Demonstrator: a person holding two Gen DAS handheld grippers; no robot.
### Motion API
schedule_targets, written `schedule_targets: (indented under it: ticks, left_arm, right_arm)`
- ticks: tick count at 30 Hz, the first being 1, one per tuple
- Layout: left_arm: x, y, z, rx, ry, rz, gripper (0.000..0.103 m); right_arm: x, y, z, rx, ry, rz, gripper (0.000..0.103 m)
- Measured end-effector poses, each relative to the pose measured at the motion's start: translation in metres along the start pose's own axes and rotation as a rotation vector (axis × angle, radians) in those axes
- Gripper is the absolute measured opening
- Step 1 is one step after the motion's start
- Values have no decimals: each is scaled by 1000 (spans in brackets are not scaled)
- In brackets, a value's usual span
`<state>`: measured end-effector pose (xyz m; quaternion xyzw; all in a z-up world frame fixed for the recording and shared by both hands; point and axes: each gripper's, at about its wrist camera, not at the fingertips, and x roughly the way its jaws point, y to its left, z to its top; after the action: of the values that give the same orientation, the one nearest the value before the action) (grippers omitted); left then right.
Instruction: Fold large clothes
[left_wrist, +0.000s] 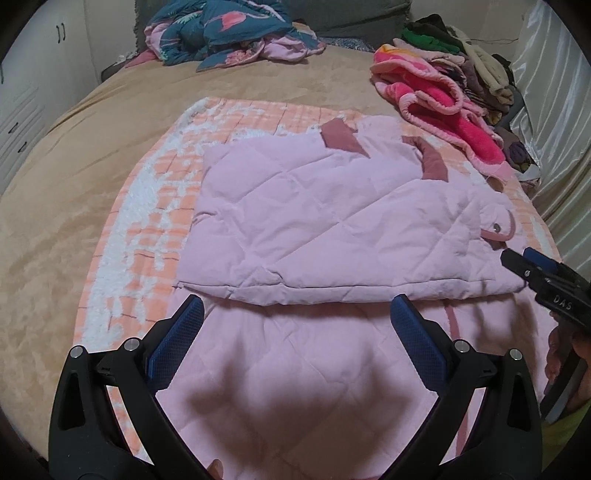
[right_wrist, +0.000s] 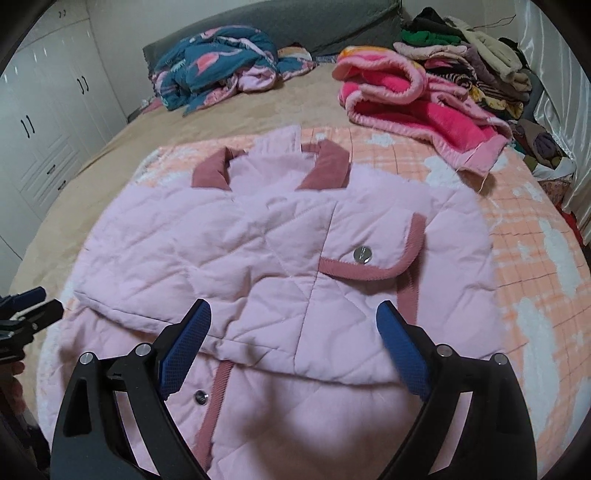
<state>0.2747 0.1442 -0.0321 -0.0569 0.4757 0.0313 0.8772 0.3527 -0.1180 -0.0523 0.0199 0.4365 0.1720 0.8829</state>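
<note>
- Both the left hand-held gripper (left_wrist: 295, 306) and the right hand-held gripper (right_wrist: 293, 314) are spread wide, holding nothing.
- Each should pinch a bottom corner of the pink quilted jacket (right_wrist: 280, 236), then lift together.

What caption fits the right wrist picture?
Open right claw hovers over a folded, quilted pale-pink jacket on the bed.

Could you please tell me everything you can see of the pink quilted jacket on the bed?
The pink quilted jacket is pale, puffy and diamond-stitched, with a dusty-rose collar and a piped pocket flap bearing a silver snap. It lies flat on an orange checked blanket, part folded over itself. Both grippers hover open, not touching.
</note>
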Motion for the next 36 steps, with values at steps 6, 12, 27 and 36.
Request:
schedule_targets:
  ticks: [6,12,27,36]
  left_arm:
    - [-25,-5,2,17,-36,3,95]
    - [-48,-9,3,32,-69,-2,95]
    - [-100,-20,-5,44,-153,-18,95]
    - [-133,-26,-12,42,-207,-40,95]
  right_arm:
    - [-37,3,10,-4,-56,-4,93]
    - [-67,5,11,-1,-111,6,99]
    - [-133,18,5,-18,-226,16,99]
    - [-170,24,-2,-44,-287,2,99]
